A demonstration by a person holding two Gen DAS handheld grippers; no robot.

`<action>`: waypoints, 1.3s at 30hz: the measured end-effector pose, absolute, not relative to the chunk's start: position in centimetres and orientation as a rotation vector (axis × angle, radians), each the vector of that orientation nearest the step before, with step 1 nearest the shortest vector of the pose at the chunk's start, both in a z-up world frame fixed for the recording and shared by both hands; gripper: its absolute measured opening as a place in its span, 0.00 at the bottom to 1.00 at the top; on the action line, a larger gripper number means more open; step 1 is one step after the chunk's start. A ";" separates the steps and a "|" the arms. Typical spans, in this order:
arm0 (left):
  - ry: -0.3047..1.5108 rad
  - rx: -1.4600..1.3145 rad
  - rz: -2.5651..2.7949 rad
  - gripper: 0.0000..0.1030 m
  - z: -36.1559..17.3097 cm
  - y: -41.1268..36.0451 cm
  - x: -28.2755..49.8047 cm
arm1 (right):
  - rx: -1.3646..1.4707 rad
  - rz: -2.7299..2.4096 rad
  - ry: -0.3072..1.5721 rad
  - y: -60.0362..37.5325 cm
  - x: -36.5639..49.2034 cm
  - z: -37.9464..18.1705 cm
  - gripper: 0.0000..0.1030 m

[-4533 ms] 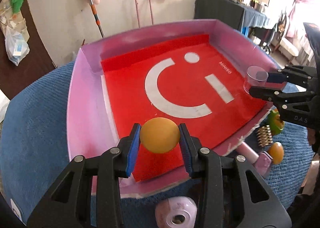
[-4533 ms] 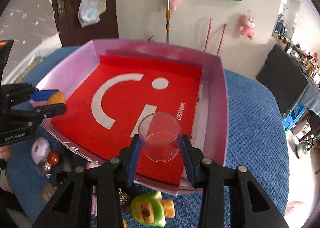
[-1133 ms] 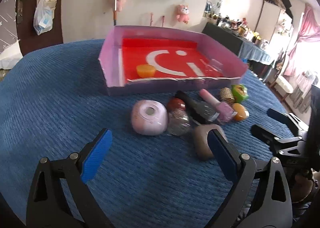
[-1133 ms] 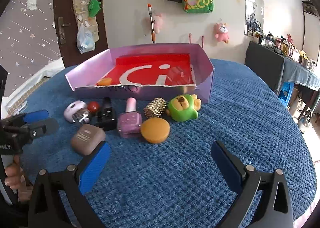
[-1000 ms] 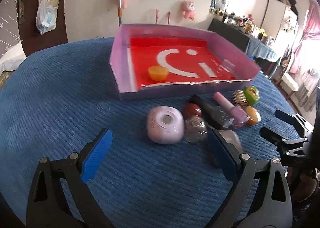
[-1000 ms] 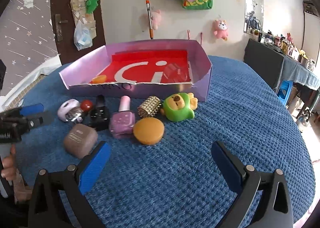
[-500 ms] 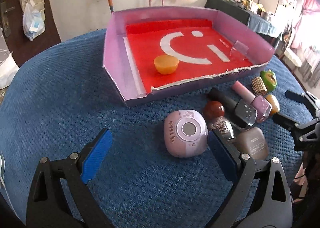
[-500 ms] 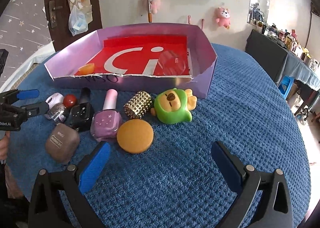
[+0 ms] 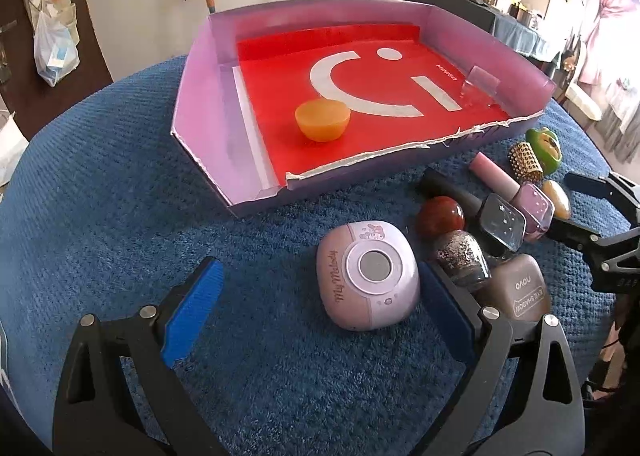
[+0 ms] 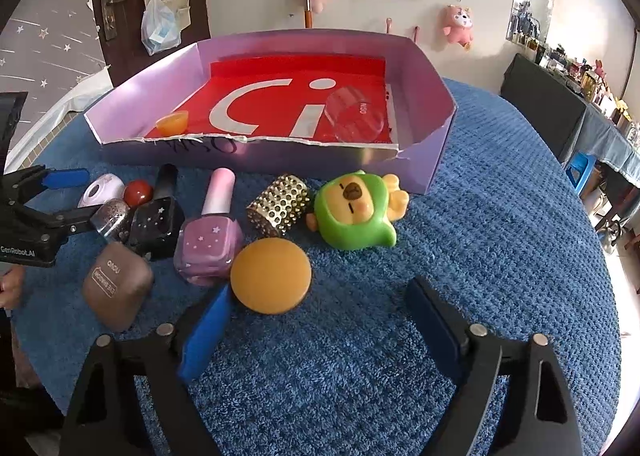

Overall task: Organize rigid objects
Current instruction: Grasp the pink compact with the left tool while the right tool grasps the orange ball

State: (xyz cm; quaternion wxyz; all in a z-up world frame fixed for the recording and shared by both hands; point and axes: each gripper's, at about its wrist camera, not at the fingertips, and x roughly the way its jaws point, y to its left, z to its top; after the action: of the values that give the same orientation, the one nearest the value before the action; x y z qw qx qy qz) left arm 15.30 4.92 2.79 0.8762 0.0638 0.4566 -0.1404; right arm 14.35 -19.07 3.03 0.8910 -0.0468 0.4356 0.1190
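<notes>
1. Both of your grippers are spread wide and hold nothing: your left gripper (image 9: 316, 310) hangs low over the blue cloth (image 9: 100, 183), and your right gripper (image 10: 320, 328) does the same on its side.
2. Between your left jaws, close to the right finger, lies the pink speaker (image 9: 368, 274) (round grille facing up); neither pad touches it.
3. Just past your left gripper's right finger sit the brown eyeshadow case (image 9: 518, 288), the glitter bottle (image 9: 462, 260) and the red ball (image 9: 440, 213), crowded together.
4. Ahead of your left jaws the purple tray (image 9: 200, 95) holds the orange cup (image 9: 322, 121) on its red liner, with the clear cup (image 9: 478, 85) at the far right side.
5. Just ahead of your right gripper's left finger lies the orange disc (image 10: 271, 280), very near the pad; whether they touch you cannot tell.
6. Beyond the disc, ahead of your right jaws, lie the pink nail polish (image 10: 210, 234), the gold studded cylinder (image 10: 279, 203) and the green toy (image 10: 352, 209), all outside the tray.
7. Left of your right jaws, the black bottle (image 10: 156, 219) lies beside the pink one.
</notes>
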 end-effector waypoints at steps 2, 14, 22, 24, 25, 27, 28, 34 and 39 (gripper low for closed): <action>0.953 0.126 -0.295 0.93 2.8 5.0 15.4 | -0.094 0.252 0.903 -19.1 14.3 3.0 0.84; 0.943 0.066 -0.355 0.55 2.9 4.7 14.7 | -0.089 0.321 0.877 -18.5 13.7 3.4 0.53; 0.929 0.034 -0.365 0.47 3.7 4.4 13.9 | -0.056 0.363 0.834 -18.6 12.9 4.2 0.39; 0.919 0.036 -0.362 0.47 4.0 4.3 13.7 | -0.056 0.364 0.809 -18.6 12.6 4.9 0.39; 0.914 0.039 -0.360 0.47 4.2 4.2 13.6 | -0.060 0.363 0.801 -18.6 12.5 5.2 0.39; 0.909 0.037 -0.361 0.47 4.4 4.2 13.5 | -0.061 0.364 0.786 -18.5 12.4 5.8 0.39; 0.907 0.035 -0.363 0.47 4.5 4.2 13.4 | -0.061 0.364 0.781 -18.6 12.4 5.9 0.39; 0.898 0.035 -0.366 0.47 4.9 4.1 13.2 | -0.063 0.366 0.785 -18.5 12.6 6.1 0.39; 0.896 0.031 -0.366 0.47 5.0 4.1 13.0 | -0.064 0.368 0.787 -18.4 12.6 6.1 0.39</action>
State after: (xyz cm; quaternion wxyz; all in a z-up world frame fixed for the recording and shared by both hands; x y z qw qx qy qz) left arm 13.03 4.13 5.04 0.8850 0.0151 0.4307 -0.1761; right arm 12.58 -18.39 6.07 0.9067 -0.0309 0.3811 0.1780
